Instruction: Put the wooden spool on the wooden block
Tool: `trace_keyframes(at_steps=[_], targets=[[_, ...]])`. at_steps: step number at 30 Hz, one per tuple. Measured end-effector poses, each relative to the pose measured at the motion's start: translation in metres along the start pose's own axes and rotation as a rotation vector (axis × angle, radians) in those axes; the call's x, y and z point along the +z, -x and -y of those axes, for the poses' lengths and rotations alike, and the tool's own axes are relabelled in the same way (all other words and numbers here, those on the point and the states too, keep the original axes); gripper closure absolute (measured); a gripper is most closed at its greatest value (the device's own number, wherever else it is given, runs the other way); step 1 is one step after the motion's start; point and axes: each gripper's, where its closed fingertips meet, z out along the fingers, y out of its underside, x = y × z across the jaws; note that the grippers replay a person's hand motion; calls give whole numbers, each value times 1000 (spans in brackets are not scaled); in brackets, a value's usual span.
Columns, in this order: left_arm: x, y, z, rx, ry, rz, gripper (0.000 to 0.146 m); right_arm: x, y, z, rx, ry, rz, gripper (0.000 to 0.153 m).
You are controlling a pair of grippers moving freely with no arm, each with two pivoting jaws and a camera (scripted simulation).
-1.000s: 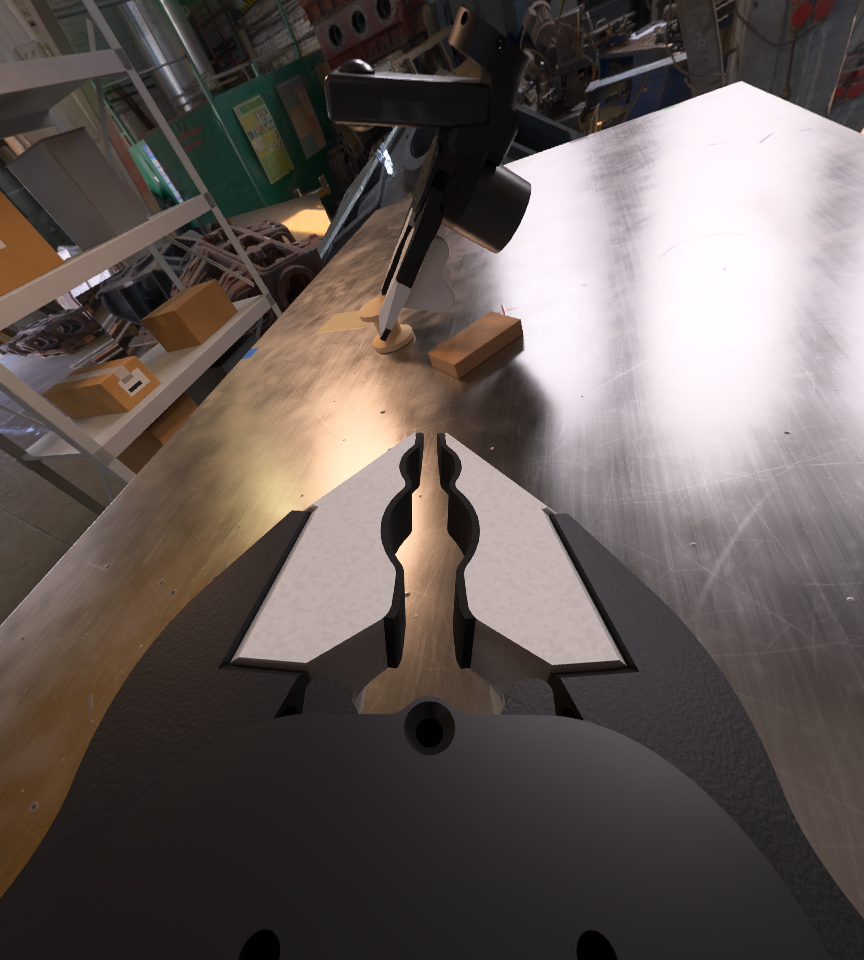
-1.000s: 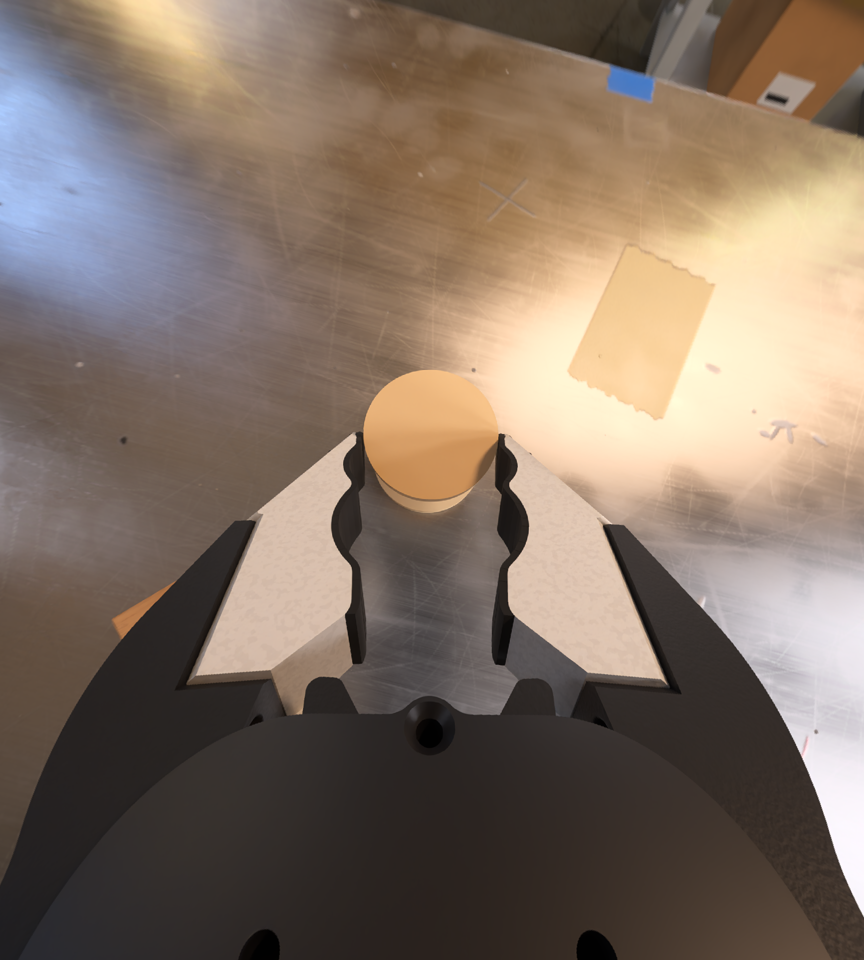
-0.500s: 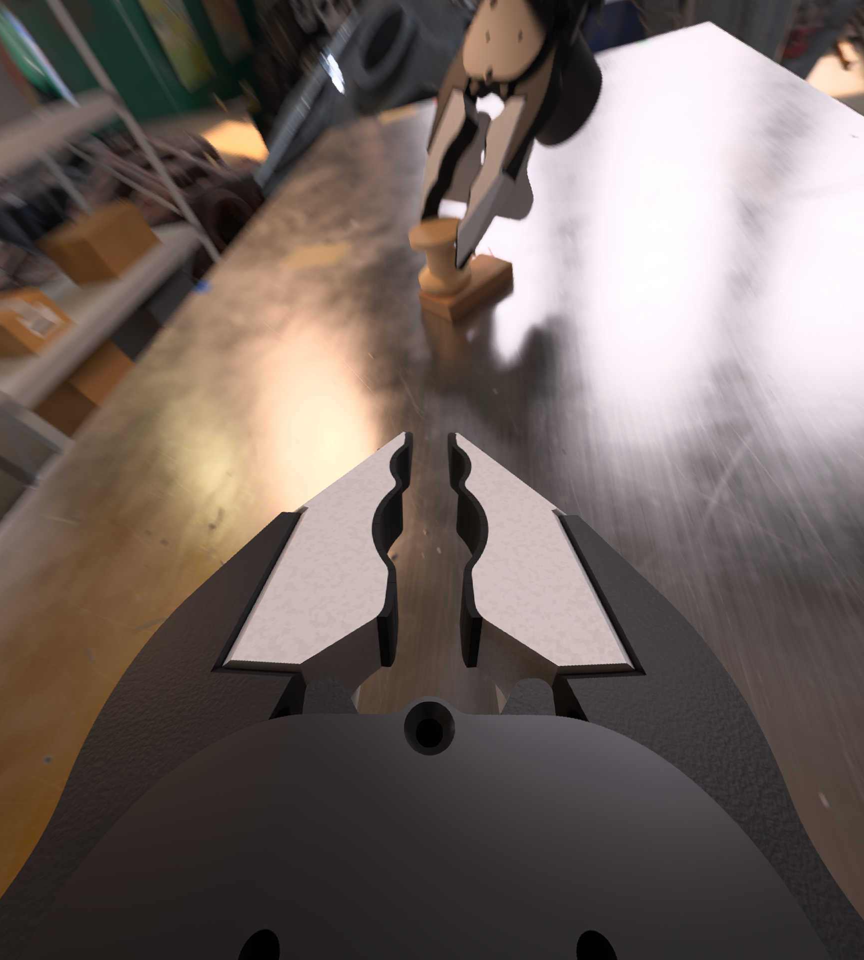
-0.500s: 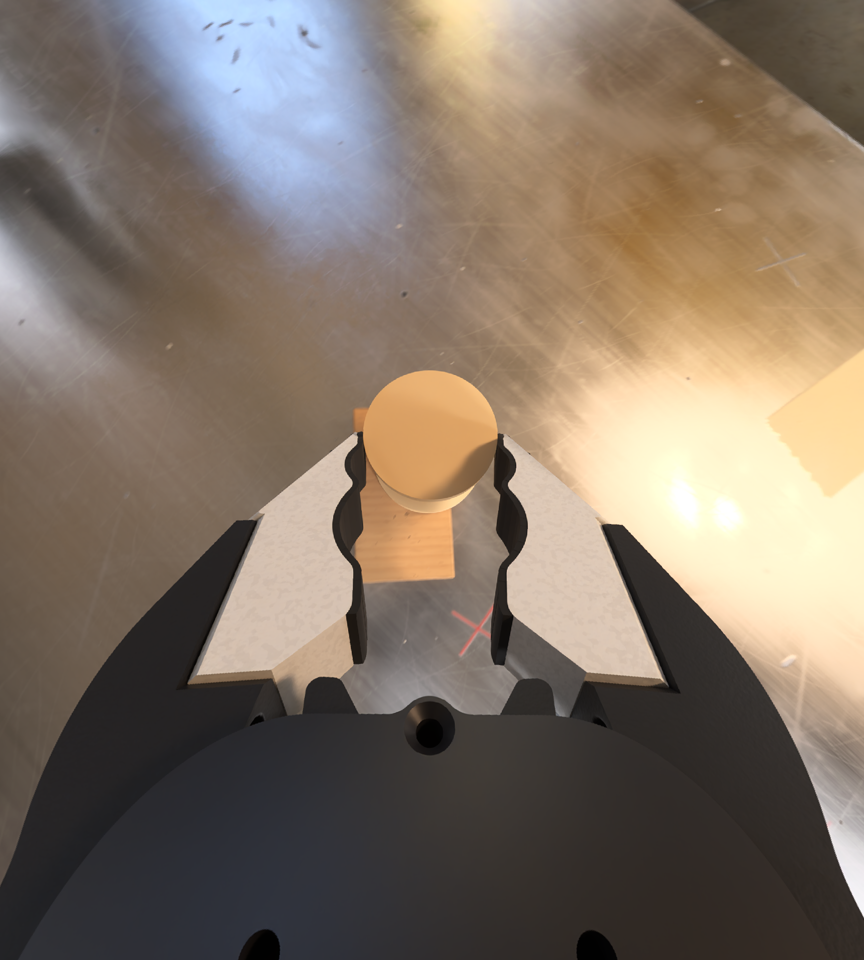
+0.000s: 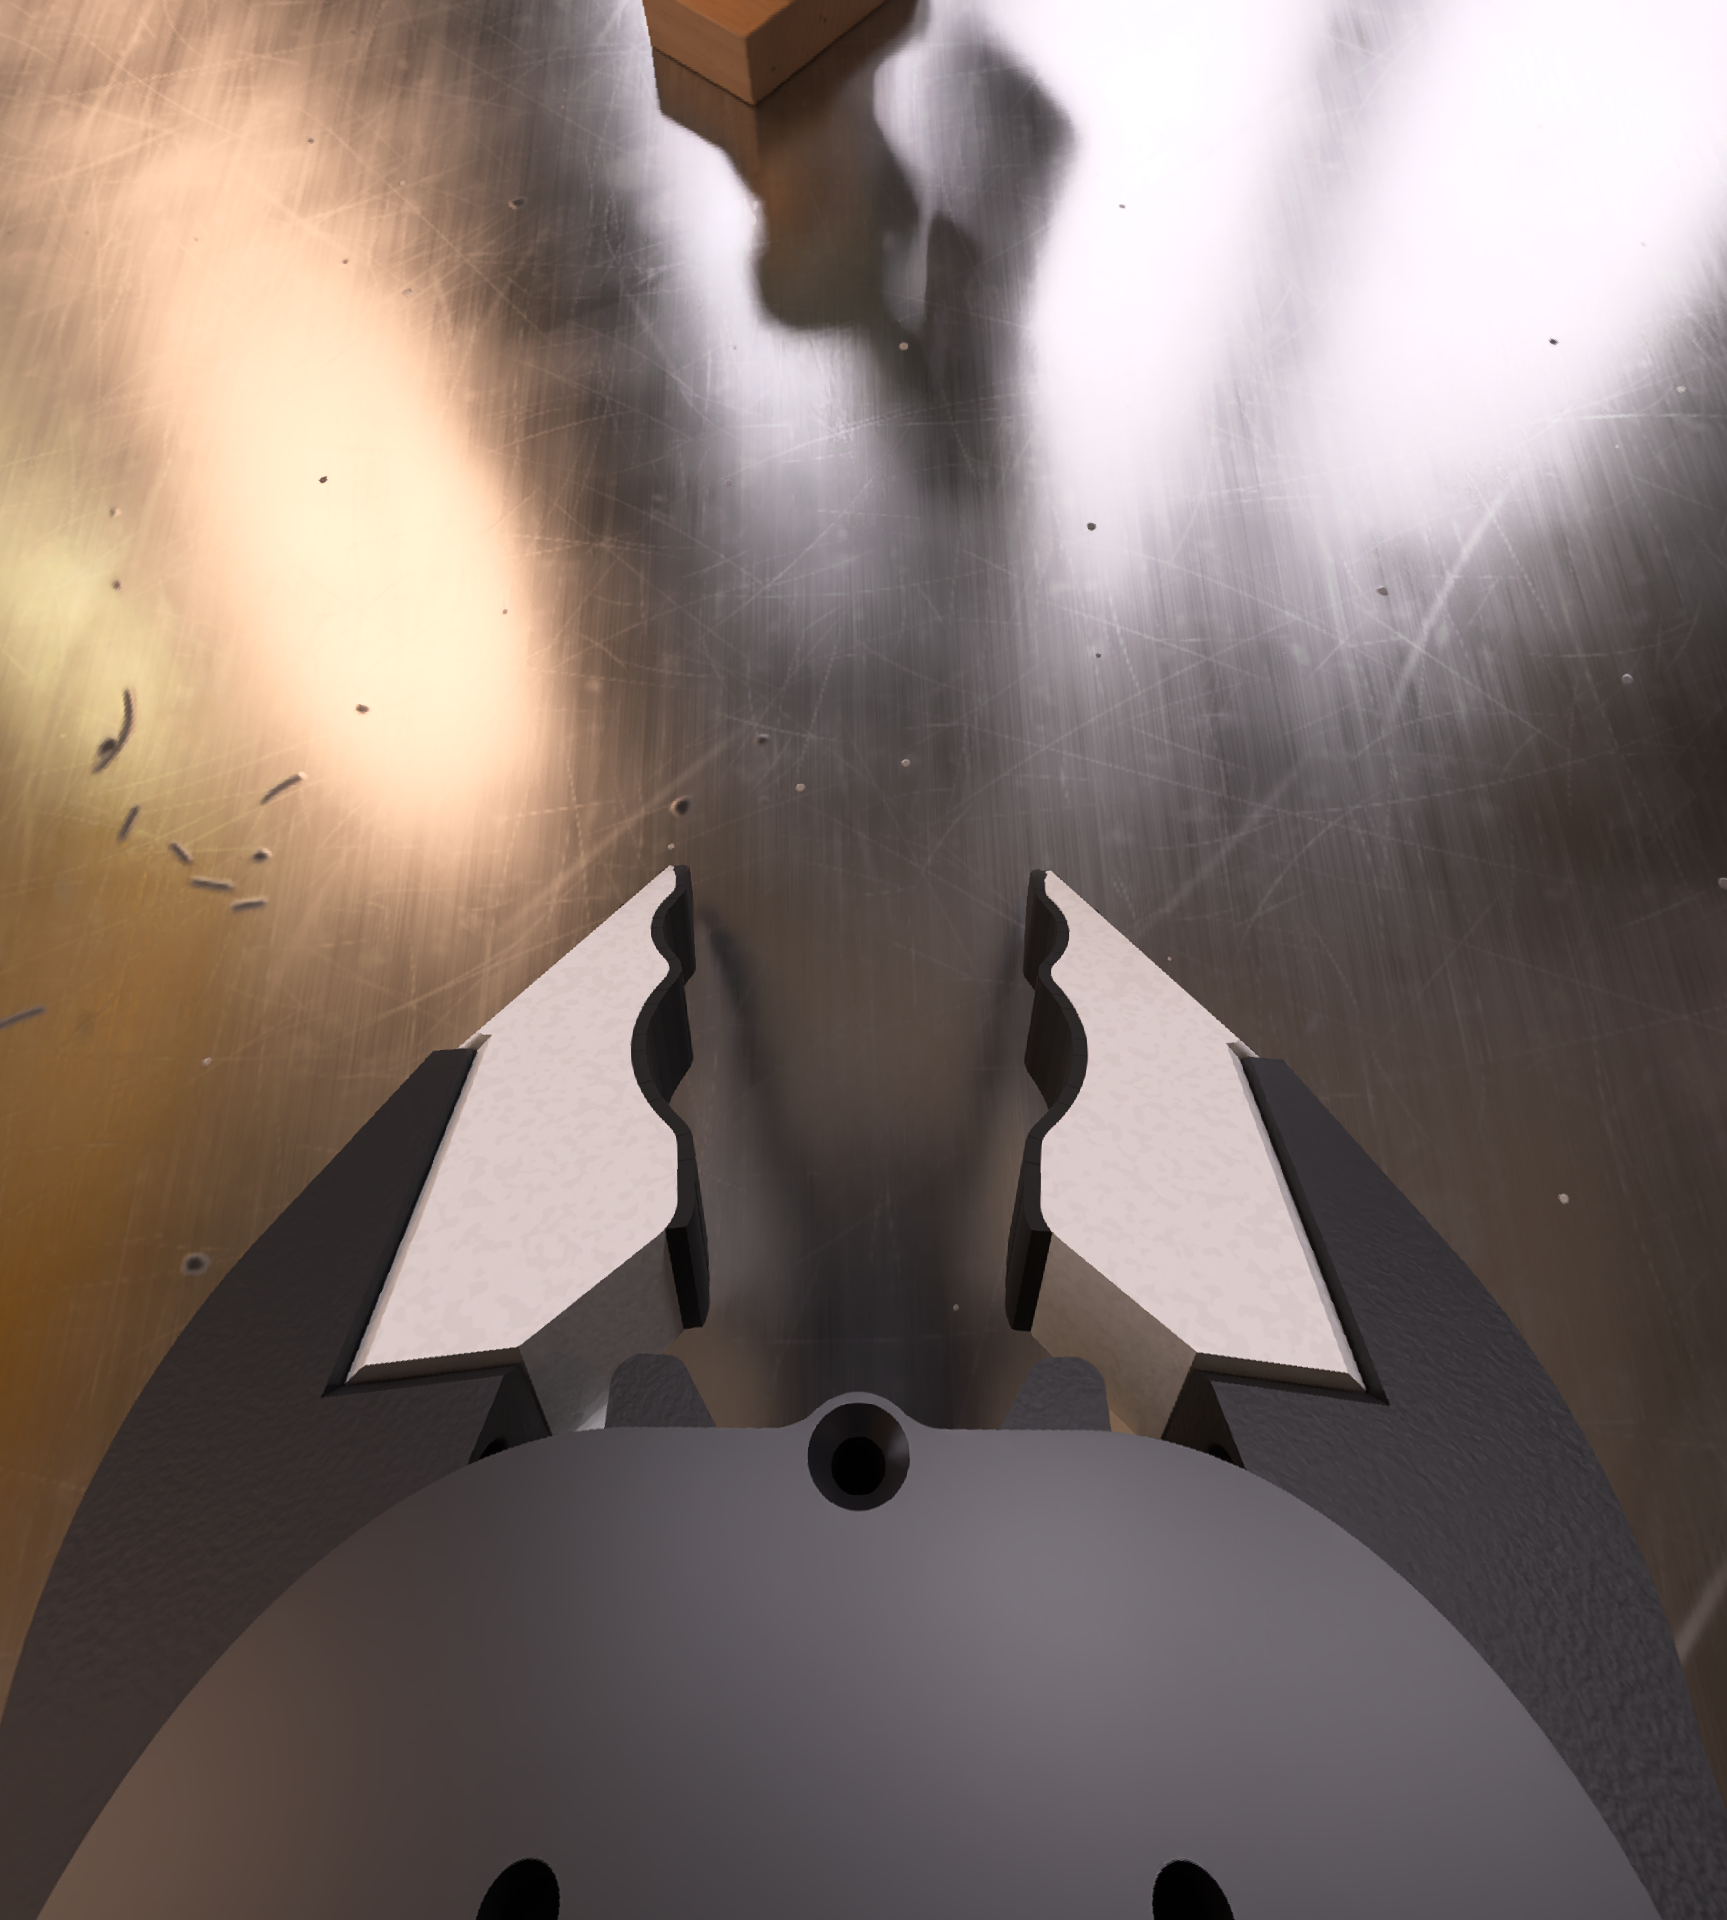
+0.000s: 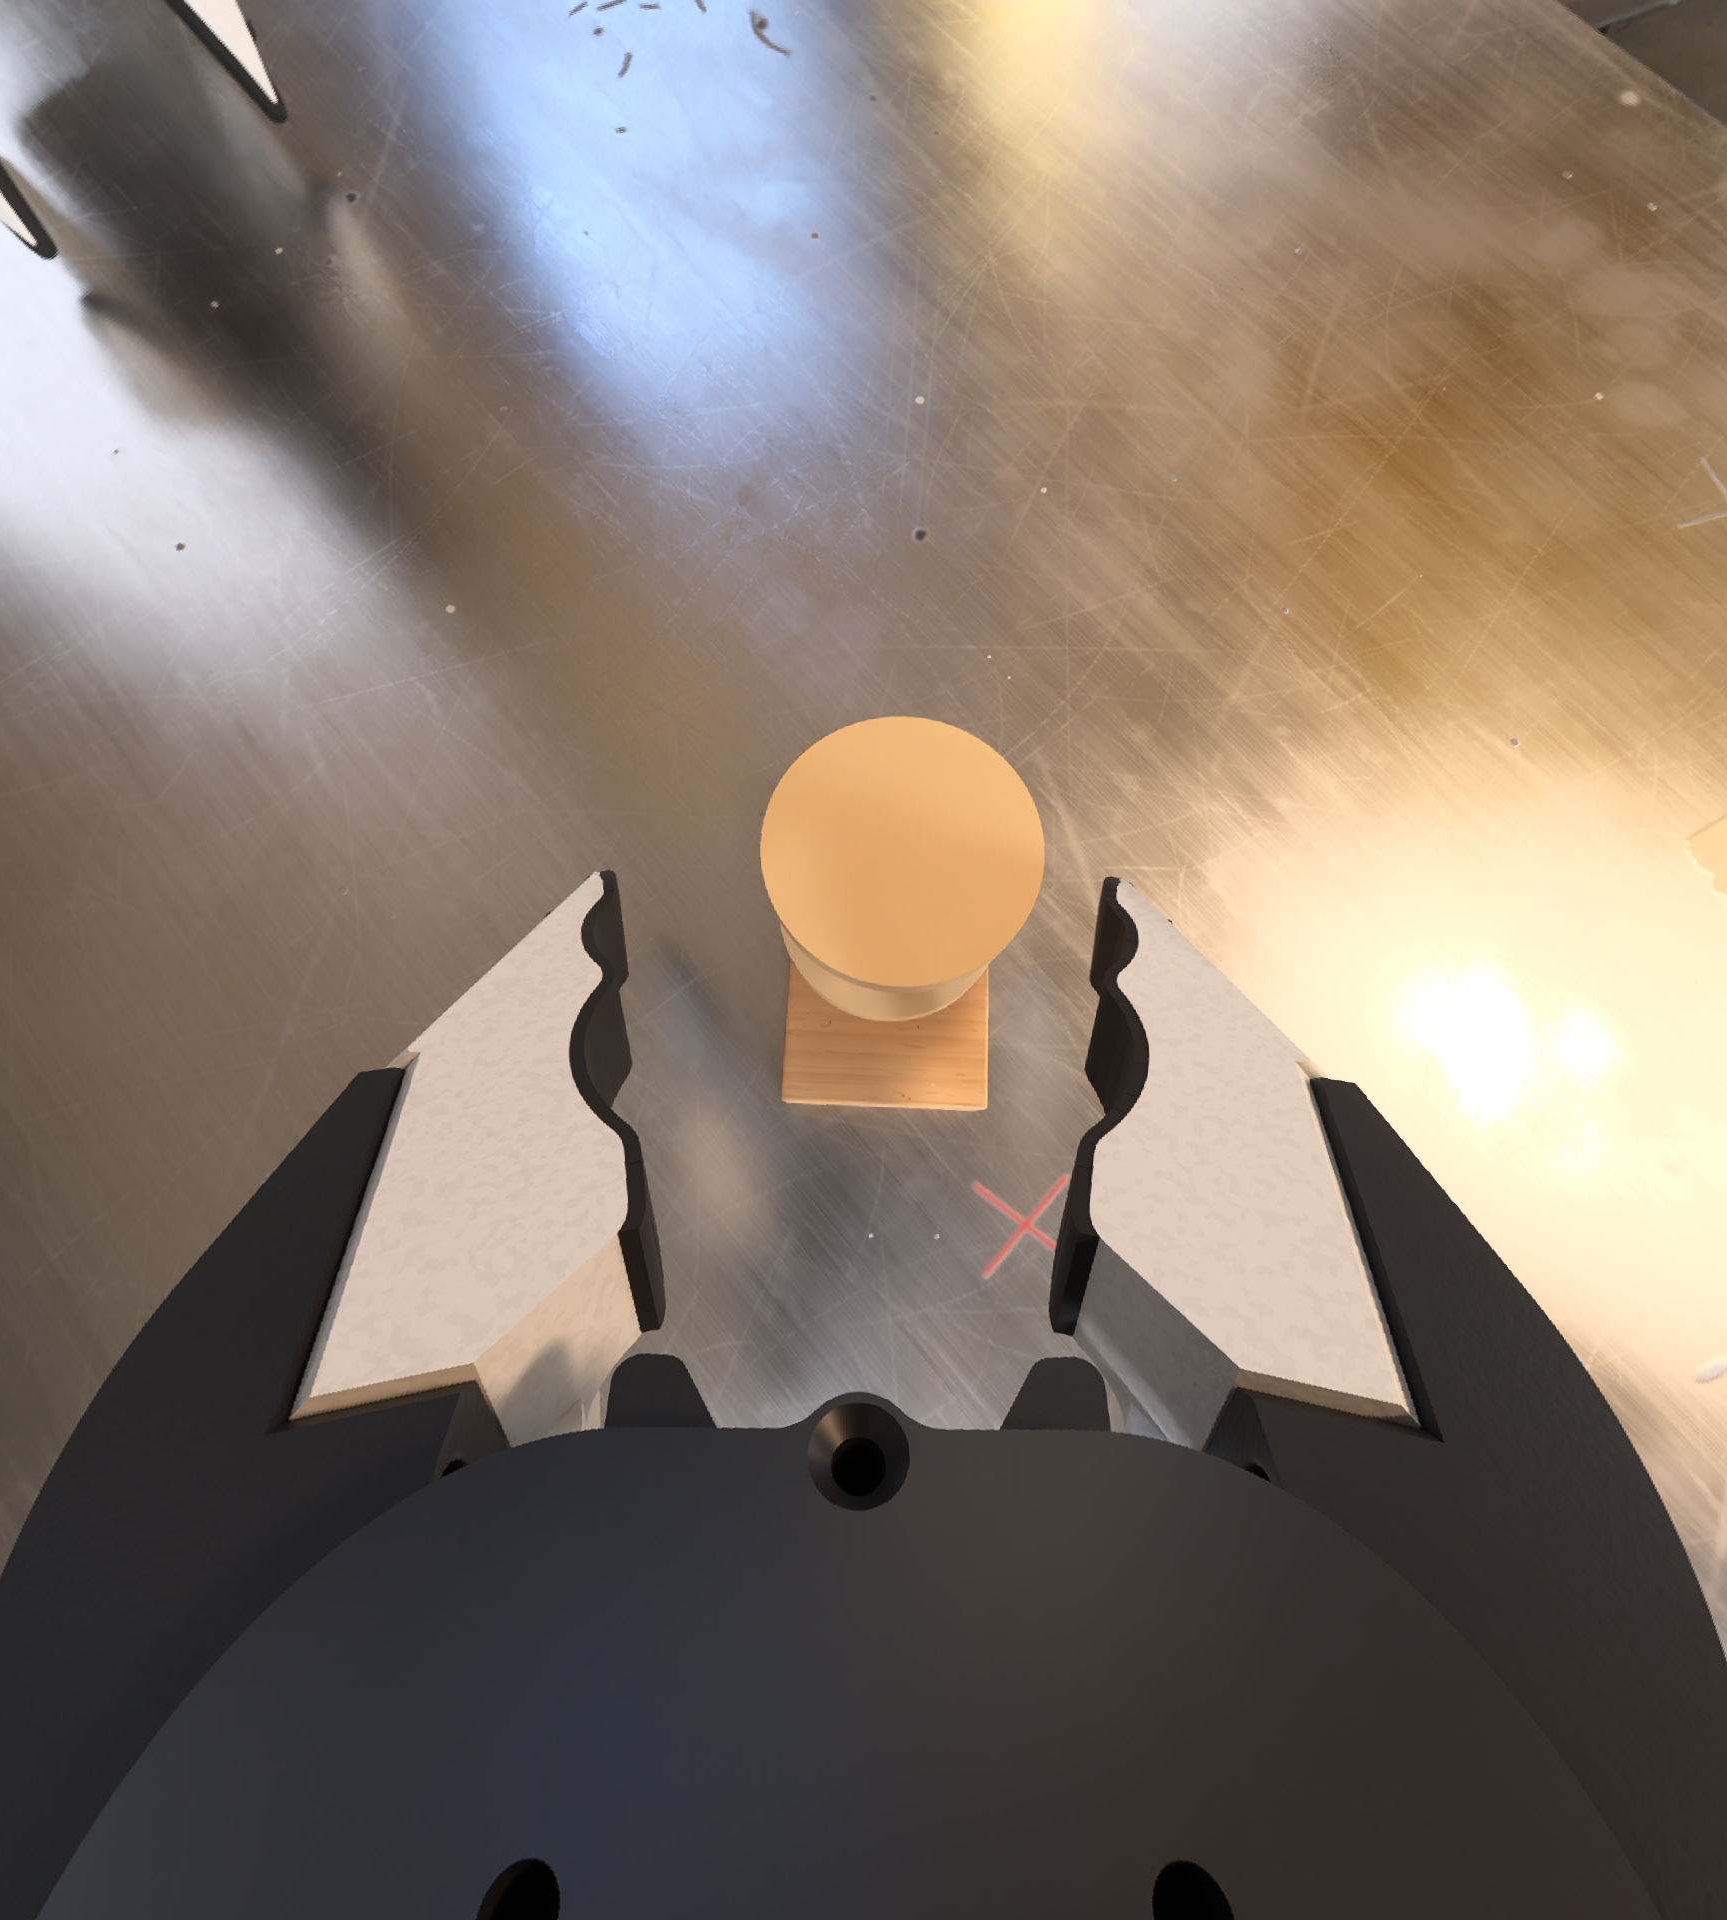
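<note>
The scratched metal table (image 6: 423,675) fills both views, and over it the right gripper (image 6: 857,904) hangs with its jaws spread wide and empty, while the left gripper (image 5: 859,904) is likewise wide apart and holds nothing. Ahead of the right gripper's fingertips and centred between them, the wooden block (image 6: 885,1065) lies flat on the table with the wooden spool (image 6: 900,847) standing upright on it, clear of both fingers. A red cross mark (image 6: 1020,1226) sits just inside its right finger; metal shavings (image 5: 204,862) lie left of the left gripper.

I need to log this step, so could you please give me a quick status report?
Right gripper open, clear of wooden spool. Spool upright on wooden block. Left gripper open, empty, over bare table. Nothing in the way.
</note>
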Motion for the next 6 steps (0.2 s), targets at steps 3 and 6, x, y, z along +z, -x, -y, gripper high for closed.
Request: trace_keyframes(at_steps=[3, 6], targets=[[3, -2, 0, 8, 9, 9, 84, 2, -1, 1, 10, 0, -16, 65], [5, -6, 2, 6, 13, -4, 88, -1, -3, 3, 9, -6, -34, 64]])
